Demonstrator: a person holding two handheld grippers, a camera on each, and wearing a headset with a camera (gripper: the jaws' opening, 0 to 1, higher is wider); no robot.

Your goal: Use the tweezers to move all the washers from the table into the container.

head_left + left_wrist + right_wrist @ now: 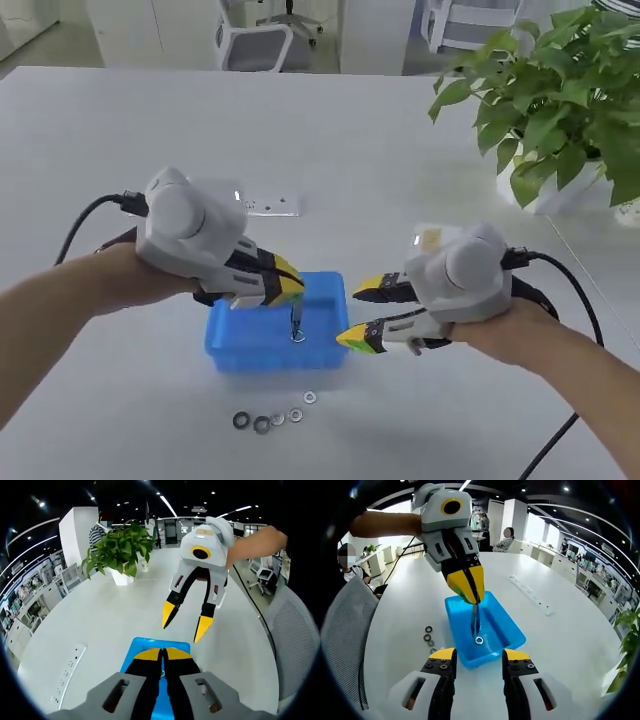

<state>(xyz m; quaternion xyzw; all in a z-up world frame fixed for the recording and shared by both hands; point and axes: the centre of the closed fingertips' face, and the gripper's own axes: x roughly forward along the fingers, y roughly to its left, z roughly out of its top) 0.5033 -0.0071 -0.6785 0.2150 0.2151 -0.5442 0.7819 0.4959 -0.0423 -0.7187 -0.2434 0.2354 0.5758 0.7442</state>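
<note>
Head view: the left gripper (288, 287) hangs over the blue container (270, 356), its fingers closed on the tweezers (296, 318), which point down into it. One washer (298, 337) sits at the tweezer tips, inside the container walls; we cannot tell whether it rests on the floor or is pinched clear of it. The right gripper (352, 316) is just beside the container's right edge, fingers spread wide with nothing between them. The loose washers (270, 420) lie in a short curved row on the worktop (120, 150), near the container's front wall but apart from it; we count about five, small in this view. The right gripper view gives us more: the thin tweezer blades come together on the ring low in the container, and the loose row, with four rings distinct, lies on the worktop beside the container. The left gripper view adds its own yellow-tipped fingers pressed together on a thin dark strip of tweezer, with the right gripper facing them, fingers apart. The worktop is pale grey, matte and broad. A white power strip (268, 205) lies flat beyond the container, well apart. A leafy plant (560, 110) in a white pot stands at the far right. Black cables (85, 222) trail from both grippers. The room is an open office: white chairs (255, 45) past the worktop, ceiling lights (167, 505) in spots and strips, white columns, and seated people (505, 544) in the distance.
</note>
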